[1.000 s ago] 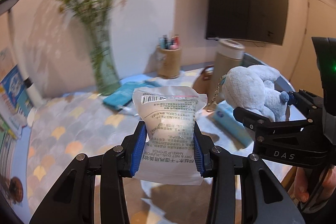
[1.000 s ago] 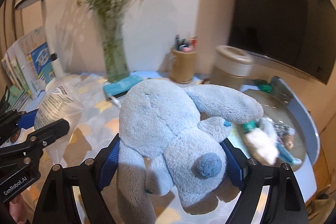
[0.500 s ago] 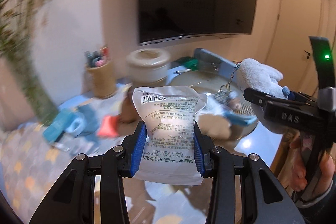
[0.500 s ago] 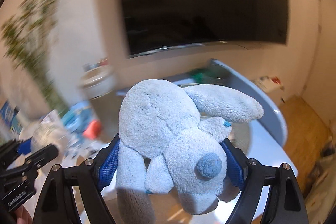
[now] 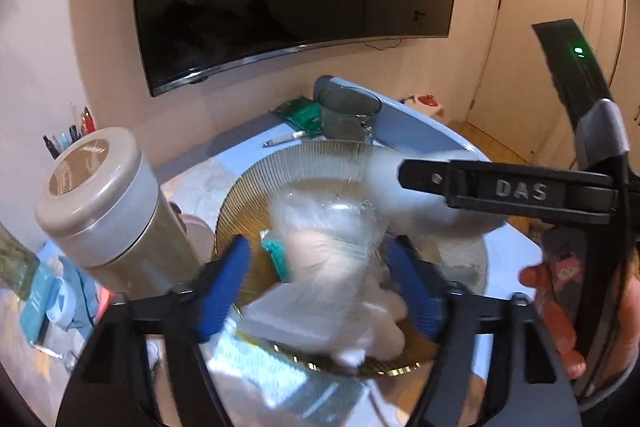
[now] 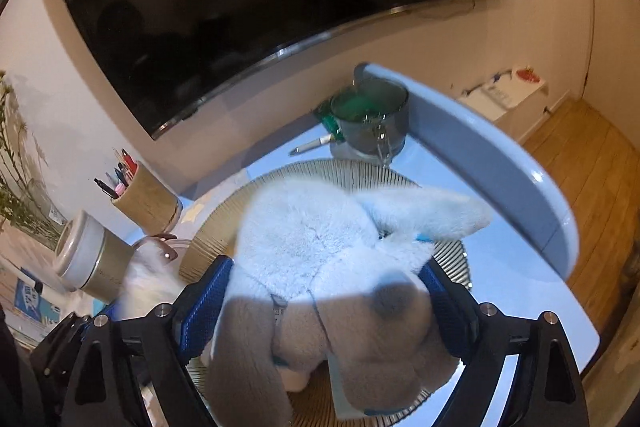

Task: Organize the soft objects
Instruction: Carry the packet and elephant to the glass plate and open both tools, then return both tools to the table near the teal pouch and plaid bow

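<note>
My left gripper (image 5: 322, 281) is open over a ribbed glass plate (image 5: 256, 199). The clear sponge packet (image 5: 328, 263), blurred, is between the spread blue pads without touching them, above white soft items on the plate. My right gripper (image 6: 328, 301) has its pads against the sides of the pale blue plush dog (image 6: 328, 251), which hangs over the same plate (image 6: 224, 211). In the left wrist view the right gripper's black finger (image 5: 508, 189) reaches in from the right with the plush (image 5: 404, 199) blurred behind it.
A beige lidded canister (image 5: 104, 211) stands left of the plate. A grey cup (image 5: 348, 115), a green packet (image 5: 300, 113) and a pen lie behind it. A pen holder (image 6: 144, 203) stands by the wall. The table's raised blue rim (image 6: 500, 171) curves on the right.
Both grippers swung right and down over the glass plate. The left gripper opened and let go of the sponge packet. The right gripper still grips the plush dog.
</note>
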Tool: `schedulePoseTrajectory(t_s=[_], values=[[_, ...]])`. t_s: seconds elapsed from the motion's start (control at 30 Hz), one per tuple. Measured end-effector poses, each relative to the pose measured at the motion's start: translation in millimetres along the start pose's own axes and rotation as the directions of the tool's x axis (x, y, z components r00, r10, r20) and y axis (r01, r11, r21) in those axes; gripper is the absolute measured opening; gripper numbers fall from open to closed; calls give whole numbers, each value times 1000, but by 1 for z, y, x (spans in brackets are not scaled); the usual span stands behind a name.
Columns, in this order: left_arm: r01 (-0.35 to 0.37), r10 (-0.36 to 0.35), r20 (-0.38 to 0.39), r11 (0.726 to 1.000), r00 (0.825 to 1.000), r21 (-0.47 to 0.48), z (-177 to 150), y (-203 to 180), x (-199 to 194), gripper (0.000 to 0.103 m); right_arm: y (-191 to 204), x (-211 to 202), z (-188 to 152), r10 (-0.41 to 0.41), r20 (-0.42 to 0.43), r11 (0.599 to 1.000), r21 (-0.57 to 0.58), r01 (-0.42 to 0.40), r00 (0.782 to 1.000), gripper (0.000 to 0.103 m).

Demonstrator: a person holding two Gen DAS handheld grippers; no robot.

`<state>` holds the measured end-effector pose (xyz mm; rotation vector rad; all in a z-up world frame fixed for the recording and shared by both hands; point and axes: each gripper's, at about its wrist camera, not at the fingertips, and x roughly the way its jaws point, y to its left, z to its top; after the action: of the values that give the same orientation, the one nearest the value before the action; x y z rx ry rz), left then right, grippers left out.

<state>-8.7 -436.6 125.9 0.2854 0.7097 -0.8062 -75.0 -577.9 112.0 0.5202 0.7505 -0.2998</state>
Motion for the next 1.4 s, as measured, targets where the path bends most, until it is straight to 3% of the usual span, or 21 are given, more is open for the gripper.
schedulePoseTrajectory(t_s=[0.2, 0.4, 0.6, 0.8, 0.93, 1.07, 1.23, 1.27, 1.4], values=[[30, -29, -25, 999, 999, 24, -12, -3, -4, 73, -16, -4, -14, -4, 8, 1000, 14, 4, 1000, 90], [10, -10, 12, 1000, 1000, 22, -30, 13, -50, 73, -11, -26, -31, 16, 26, 1000, 7, -16, 1000, 90], [-8, 14, 71, 997, 997, -83, -58, 57, -113, 73, 27, -53, -55, 91, 51, 994, -57, -89, 994, 90], [-124, 145, 99, 975, 984, -186, -101, 119, -173, 73, 102, -72, -88, 156, 36, 966, -214, -145, 987, 90], [-220, 259, 95, 928, 961, -300, -135, 175, -209, 74, 165, -77, -112, 226, 3, 925, -313, -214, 974, 90], [-317, 370, 48, 849, 928, -422, -180, 234, -231, 80, 229, -65, -148, 247, -55, 864, -440, -245, 968, 91], [-331, 388, -25, 749, 921, -574, -235, 298, -229, 80, 298, -18, -199, 233, -159, 797, -533, -282, 959, 91], [-356, 405, -51, 729, 913, -585, -246, 308, -225, 80, 307, -7, -206, 230, -178, 791, -539, -290, 957, 91], [-414, 425, -131, 689, 896, -595, -278, 336, -206, 80, 327, 41, -230, 194, -214, 785, -551, -282, 957, 91]])
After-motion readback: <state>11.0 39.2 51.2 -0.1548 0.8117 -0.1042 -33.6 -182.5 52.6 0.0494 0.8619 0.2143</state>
